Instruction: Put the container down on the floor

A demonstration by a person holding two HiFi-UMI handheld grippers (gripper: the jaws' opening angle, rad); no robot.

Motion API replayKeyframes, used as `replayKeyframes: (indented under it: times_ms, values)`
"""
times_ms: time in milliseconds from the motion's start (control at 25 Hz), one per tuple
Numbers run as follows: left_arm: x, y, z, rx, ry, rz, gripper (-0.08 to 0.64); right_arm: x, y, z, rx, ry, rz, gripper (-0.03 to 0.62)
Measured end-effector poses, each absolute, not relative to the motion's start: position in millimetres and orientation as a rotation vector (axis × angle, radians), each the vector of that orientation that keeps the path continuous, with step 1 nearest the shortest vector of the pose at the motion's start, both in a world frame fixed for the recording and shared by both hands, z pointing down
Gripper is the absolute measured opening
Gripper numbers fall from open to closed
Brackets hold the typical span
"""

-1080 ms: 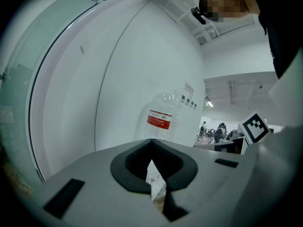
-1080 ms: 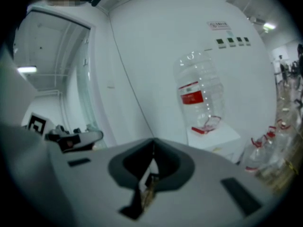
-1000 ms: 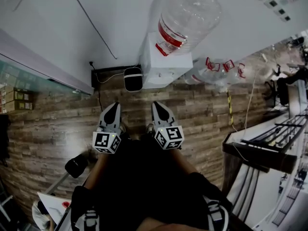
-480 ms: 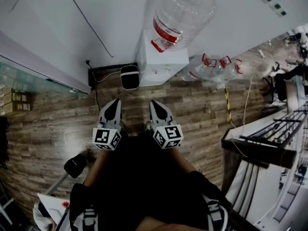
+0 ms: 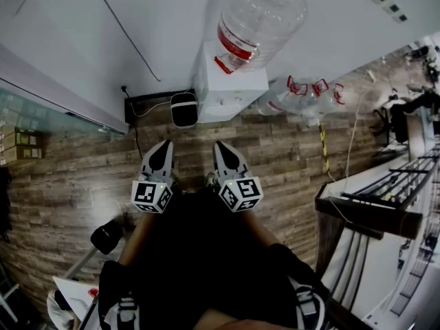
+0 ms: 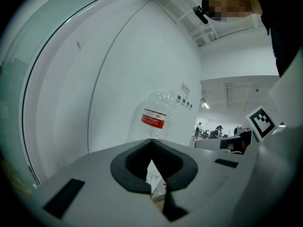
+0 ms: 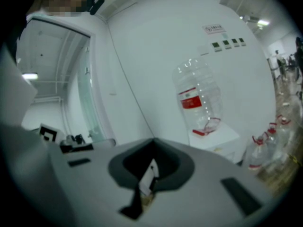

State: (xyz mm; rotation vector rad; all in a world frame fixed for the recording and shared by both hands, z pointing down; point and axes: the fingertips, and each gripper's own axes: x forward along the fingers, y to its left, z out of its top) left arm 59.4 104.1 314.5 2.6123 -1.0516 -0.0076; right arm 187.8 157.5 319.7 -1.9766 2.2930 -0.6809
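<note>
We hold the left gripper (image 5: 165, 144) and right gripper (image 5: 220, 145) closed and empty over open floor (image 5: 289, 158) mid-frame. The container (image 5: 256, 16) stands top centre on the dispenser (image 5: 230, 89), against the wall (image 5: 172, 19) — our dark clothing (image 5: 199, 253) hides the lower centre.

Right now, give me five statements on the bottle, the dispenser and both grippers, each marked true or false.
1. The bottle stands upside down on the dispenser. True.
2. The left gripper holds the bottle. False: it is shut on nothing, short of the dispenser.
3. The right gripper is shut. True.
4. The bottle's label is blue. False: it is red.
5. Spare bottles are on the floor to the right of the dispenser in the head view. True.
</note>
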Motion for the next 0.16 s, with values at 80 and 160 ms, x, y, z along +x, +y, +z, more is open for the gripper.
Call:
replayKeyframes:
  times_ms: [80,160]
  values:
    - [59.6,104.1,314.6,2.613,-1.047,-0.009,0.031,187.0,157.0,317.4,-1.973,2.293,-0.674,0.032]
    - [59.5,103.9,314.7,2.614,-1.042,-0.012,0.031,185.9,156.3,315.9,-1.972,2.293,-0.667,0.032]
